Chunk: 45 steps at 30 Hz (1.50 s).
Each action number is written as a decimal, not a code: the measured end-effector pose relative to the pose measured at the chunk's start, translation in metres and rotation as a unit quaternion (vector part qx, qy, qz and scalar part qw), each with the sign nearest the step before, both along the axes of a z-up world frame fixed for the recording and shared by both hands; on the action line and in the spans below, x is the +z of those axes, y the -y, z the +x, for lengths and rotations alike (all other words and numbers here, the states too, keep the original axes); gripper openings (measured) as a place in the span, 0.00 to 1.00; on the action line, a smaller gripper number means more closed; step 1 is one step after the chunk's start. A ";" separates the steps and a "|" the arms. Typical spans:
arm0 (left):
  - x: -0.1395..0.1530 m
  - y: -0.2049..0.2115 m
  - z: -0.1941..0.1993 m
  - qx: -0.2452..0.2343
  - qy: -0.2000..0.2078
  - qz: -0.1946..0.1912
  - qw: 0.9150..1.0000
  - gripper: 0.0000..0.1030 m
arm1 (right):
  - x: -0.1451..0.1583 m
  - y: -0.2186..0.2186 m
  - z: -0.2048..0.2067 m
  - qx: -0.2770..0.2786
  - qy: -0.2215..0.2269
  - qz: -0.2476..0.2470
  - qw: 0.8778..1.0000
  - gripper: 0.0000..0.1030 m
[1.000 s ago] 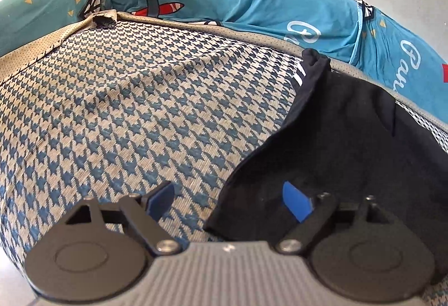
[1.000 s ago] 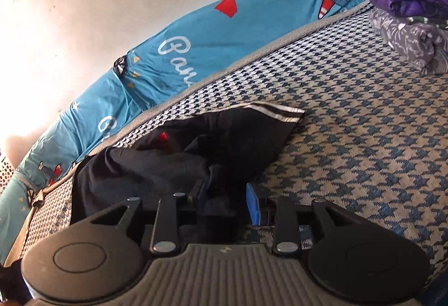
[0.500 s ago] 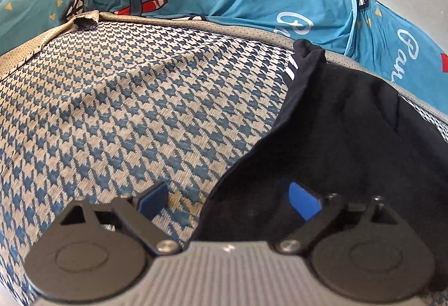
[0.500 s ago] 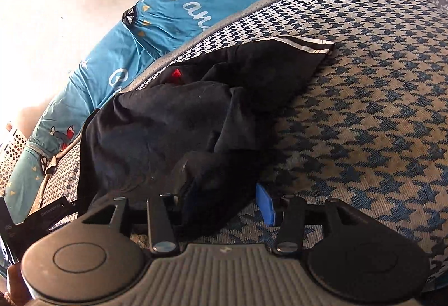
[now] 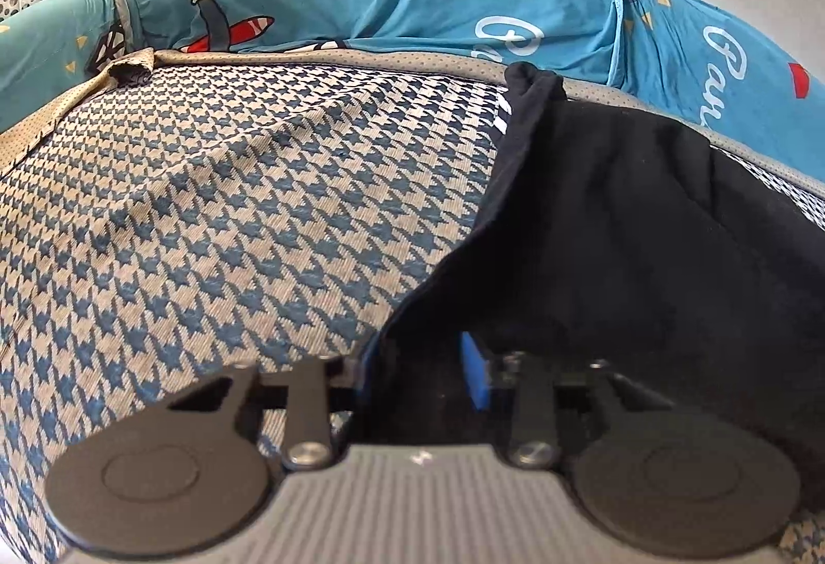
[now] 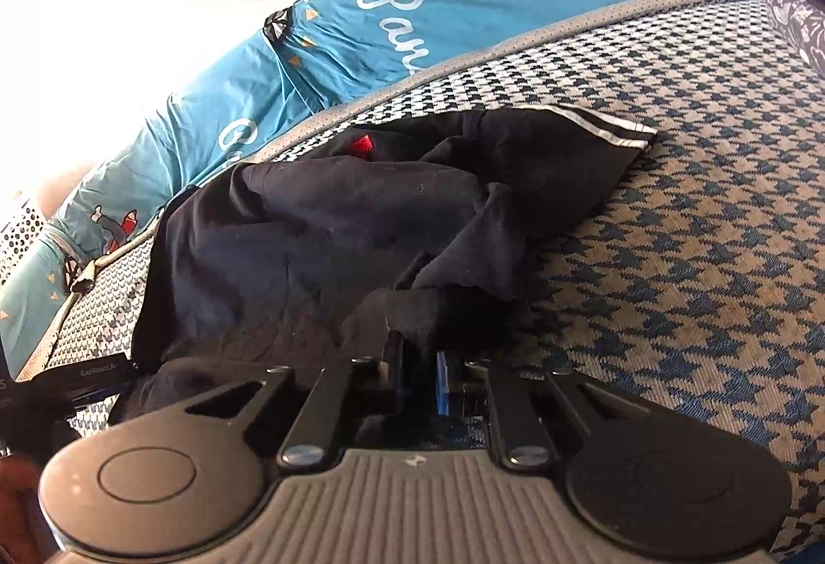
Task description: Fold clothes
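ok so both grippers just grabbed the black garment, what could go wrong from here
1. The black garment is bunched near the right hand-held gripper, whose jaws just closed on a crumpled fold; lifting may raise several layers, not one edge.
2. The left hand-held gripper, also just closed, pinches cloth close to the garment's edge, so it could slip out.
3. The striped hem lies twisted on the houndstooth mat; a fold could lock that in.

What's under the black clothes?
The black garment lies on the blue-and-beige houndstooth mat, which shows all around it. Whatever sits directly beneath the crumpled cloth is covered, so I cannot tell.
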<state>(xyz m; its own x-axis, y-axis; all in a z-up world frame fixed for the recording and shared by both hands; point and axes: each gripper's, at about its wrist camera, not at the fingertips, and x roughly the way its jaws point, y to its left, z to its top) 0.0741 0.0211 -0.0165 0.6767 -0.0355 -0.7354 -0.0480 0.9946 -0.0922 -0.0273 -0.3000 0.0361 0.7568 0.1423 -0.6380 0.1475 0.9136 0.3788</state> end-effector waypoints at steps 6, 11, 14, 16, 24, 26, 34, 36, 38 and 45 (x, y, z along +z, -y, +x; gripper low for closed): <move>0.011 -0.003 -0.017 0.012 0.014 0.006 1.000 0.06 | 0.011 0.000 -0.008 -0.008 0.031 -0.010 0.999 0.11; 0.036 -0.006 -0.040 0.011 0.046 0.012 0.999 0.06 | 0.028 -0.002 -0.024 -0.001 0.064 -0.033 0.997 0.08; 0.048 -0.009 -0.055 0.016 0.061 0.012 0.998 0.06 | 0.035 0.002 -0.036 -0.004 0.080 -0.031 0.996 0.05; 0.054 -0.012 -0.064 0.019 0.066 0.009 0.998 0.06 | 0.040 0.004 -0.044 -0.007 0.093 -0.035 0.995 0.05; 0.054 -0.012 -0.077 0.005 0.050 -0.021 0.999 0.11 | 0.037 0.006 -0.053 0.008 0.070 -0.009 0.997 0.05; 0.050 -0.013 -0.075 0.010 0.046 -0.023 0.999 0.21 | 0.029 0.008 -0.051 0.003 0.050 0.017 0.999 0.10; 0.039 -0.016 -0.051 0.027 0.036 -0.019 0.999 0.74 | 0.004 0.023 -0.044 -0.039 -0.009 0.099 0.994 0.44; 0.036 -0.015 -0.042 0.026 0.031 -0.016 0.999 0.75 | 0.002 0.022 -0.043 -0.044 -0.012 0.097 0.994 0.44; 0.030 -0.015 -0.032 0.027 0.021 -0.013 0.999 0.77 | 0.001 0.022 -0.040 -0.047 -0.016 0.096 0.994 0.44; 0.013 -0.009 -0.007 0.007 0.005 -0.010 1.000 0.77 | -0.008 0.018 -0.031 -0.049 -0.025 0.100 0.993 0.44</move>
